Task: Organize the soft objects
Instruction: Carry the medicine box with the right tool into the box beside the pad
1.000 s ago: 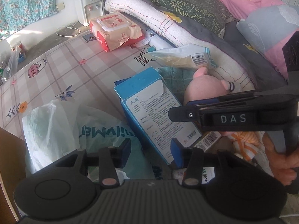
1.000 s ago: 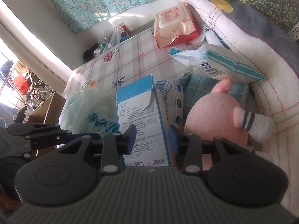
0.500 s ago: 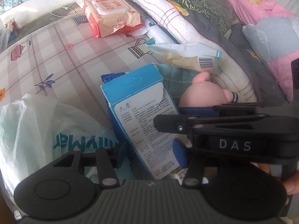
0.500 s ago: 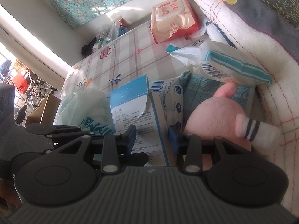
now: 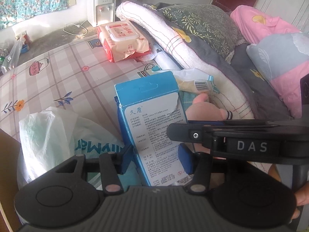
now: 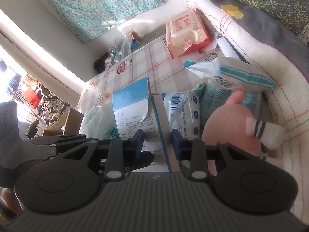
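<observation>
Your left gripper (image 5: 155, 157) has the blue box (image 5: 154, 123) standing upright between its jaws, both blue pads pressed on the box's wide sides, so it is pinched across its width. Your right gripper (image 6: 157, 145) straddles the same box (image 6: 139, 116) across its narrow edge; its jaws are closing, and the pads look to sit against the card. The box stands over the checked bed sheet (image 5: 58, 81), just beside the pink plush toy (image 6: 231, 127) on its right and the white plastic bag (image 5: 58, 133) on its left.
</observation>
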`<state>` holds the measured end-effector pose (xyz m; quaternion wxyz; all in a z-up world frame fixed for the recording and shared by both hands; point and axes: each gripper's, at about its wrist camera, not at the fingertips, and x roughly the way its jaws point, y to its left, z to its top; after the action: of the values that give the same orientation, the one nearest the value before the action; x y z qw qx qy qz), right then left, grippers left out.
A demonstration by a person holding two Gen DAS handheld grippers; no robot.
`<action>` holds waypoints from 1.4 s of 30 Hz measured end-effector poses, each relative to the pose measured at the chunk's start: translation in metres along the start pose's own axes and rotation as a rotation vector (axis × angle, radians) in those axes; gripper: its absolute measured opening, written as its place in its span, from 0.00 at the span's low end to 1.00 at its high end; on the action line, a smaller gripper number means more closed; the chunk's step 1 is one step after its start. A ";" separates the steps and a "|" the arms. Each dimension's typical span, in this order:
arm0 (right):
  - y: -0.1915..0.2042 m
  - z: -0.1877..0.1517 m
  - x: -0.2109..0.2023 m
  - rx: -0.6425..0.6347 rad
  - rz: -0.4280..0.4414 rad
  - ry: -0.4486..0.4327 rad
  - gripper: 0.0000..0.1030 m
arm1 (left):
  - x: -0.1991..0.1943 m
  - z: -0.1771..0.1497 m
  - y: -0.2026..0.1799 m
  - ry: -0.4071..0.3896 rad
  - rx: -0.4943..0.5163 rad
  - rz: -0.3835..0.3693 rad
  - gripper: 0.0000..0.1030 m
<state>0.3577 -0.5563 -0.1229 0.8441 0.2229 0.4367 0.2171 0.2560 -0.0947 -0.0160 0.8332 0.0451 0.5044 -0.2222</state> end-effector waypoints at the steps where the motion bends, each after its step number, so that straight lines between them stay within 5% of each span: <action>1: 0.006 -0.001 -0.006 -0.006 0.006 -0.009 0.30 | -0.011 -0.001 -0.001 -0.023 -0.001 0.004 0.51; 14: 0.108 -0.015 -0.068 -0.145 0.090 -0.095 0.30 | -0.123 -0.034 0.013 -0.210 -0.057 0.070 0.50; 26: 0.276 -0.038 -0.051 -0.344 0.242 0.033 0.30 | -0.233 -0.103 0.112 -0.317 -0.294 0.169 0.50; 33: 0.371 -0.065 0.015 -0.396 0.307 0.215 0.30 | -0.257 -0.145 0.192 -0.262 -0.478 0.250 0.50; 42: 0.368 -0.075 0.143 -0.246 0.220 0.450 0.30 | -0.190 -0.156 0.282 -0.065 -0.571 0.252 0.50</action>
<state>0.3065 -0.1650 -0.0453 0.7180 0.1109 0.5565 0.4031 0.1707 0.2662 0.0295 0.8488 -0.1354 0.5100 0.0322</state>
